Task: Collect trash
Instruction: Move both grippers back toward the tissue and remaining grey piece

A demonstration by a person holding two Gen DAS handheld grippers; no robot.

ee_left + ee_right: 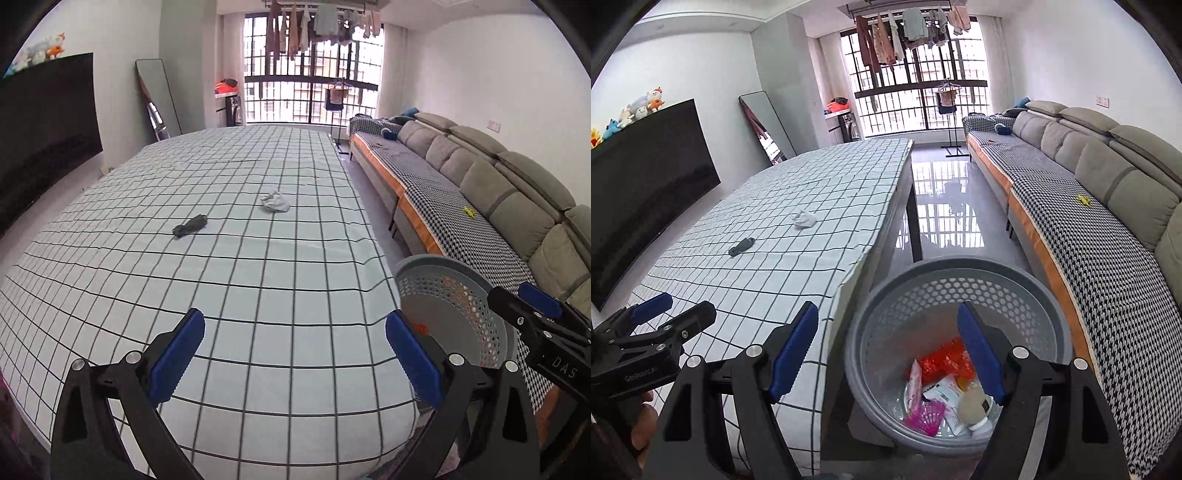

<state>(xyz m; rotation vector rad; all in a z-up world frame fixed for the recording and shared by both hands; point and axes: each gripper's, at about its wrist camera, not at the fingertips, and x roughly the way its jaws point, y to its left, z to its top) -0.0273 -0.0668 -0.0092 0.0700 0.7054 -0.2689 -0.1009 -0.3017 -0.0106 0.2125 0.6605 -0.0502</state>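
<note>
A crumpled white piece of trash point(274, 201) point(804, 219) and a dark crumpled piece point(190, 225) point(741, 246) lie on the checked tablecloth point(229, 266) point(783, 229), far ahead of both grippers. A grey perforated basket point(461, 295) point(960, 288) stands on the floor at the table's near right corner, holding an orange wrapper point(942, 360), a pink item point(927, 411), white packets and a small bottle point(975, 406). My left gripper point(293, 354) hangs open over the near table edge, nothing between its fingers. My right gripper point(888, 356) is open above the basket, empty.
A long grey sofa point(480, 173) point(1108, 177) with a houndstooth cover runs along the right. A dark TV screen point(40, 125) point(642, 184) stands at the left, a leaning mirror point(764, 125) beyond it. A glossy floor aisle point(942, 206) lies between table and sofa.
</note>
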